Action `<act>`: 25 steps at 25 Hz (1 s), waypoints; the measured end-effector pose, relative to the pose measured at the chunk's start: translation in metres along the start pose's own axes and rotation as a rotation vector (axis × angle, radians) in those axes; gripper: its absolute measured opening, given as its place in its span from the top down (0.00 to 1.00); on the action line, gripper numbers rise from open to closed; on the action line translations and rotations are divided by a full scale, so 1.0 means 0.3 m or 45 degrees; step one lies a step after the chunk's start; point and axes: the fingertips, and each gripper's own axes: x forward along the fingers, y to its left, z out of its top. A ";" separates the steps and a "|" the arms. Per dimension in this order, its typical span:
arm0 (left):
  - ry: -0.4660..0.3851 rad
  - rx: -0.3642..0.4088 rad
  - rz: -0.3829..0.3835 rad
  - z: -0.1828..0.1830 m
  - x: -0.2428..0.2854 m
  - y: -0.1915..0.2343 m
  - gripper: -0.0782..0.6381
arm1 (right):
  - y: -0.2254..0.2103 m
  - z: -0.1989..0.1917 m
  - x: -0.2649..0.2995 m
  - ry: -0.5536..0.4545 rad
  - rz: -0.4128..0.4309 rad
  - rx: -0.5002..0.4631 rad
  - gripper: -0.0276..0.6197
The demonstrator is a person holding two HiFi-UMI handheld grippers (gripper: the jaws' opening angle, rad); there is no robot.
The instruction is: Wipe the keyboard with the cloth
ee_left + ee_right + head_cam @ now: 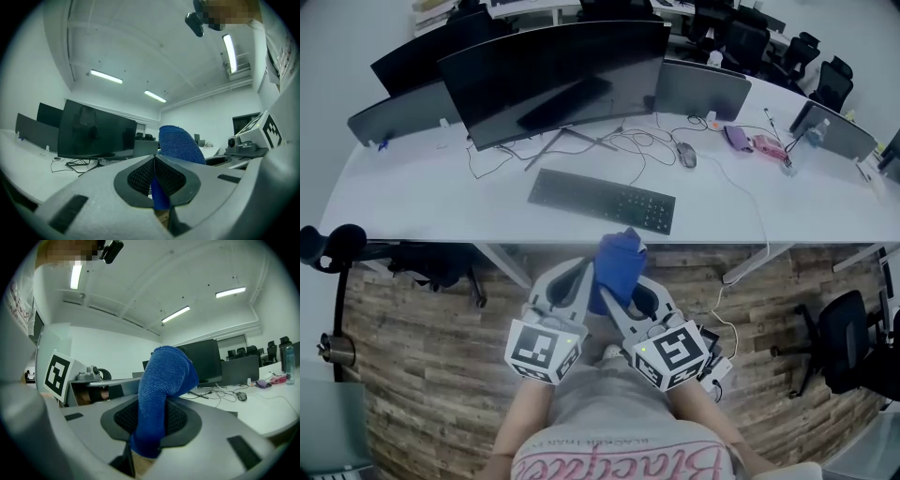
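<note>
Left gripper (584, 274) and right gripper (630, 286), side by side and angled upward, both jaws clamped on 1 blue cloth (617, 261).

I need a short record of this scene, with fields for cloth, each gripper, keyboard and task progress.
cloth: blue, held between both grippers, short of the desk
left gripper: jaws shut on the cloth
right gripper: jaws shut on the cloth
keyboard: black, on the white desk, not touched
progress: wiping not yet begun

Open desk (441, 202) edge before keyboard (602, 200); cables (628, 145) behind.
</note>
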 end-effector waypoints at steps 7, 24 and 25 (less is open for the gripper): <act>0.032 -0.004 0.055 -0.029 0.053 0.045 0.88 | -0.047 -0.001 0.037 -0.027 0.056 0.062 0.79; 0.054 -0.051 0.055 -0.063 0.166 0.198 0.88 | -0.145 -0.023 0.210 0.050 0.068 0.113 0.79; 0.054 -0.055 0.056 -0.063 0.175 0.220 0.88 | -0.150 -0.020 0.233 0.053 0.070 0.115 0.79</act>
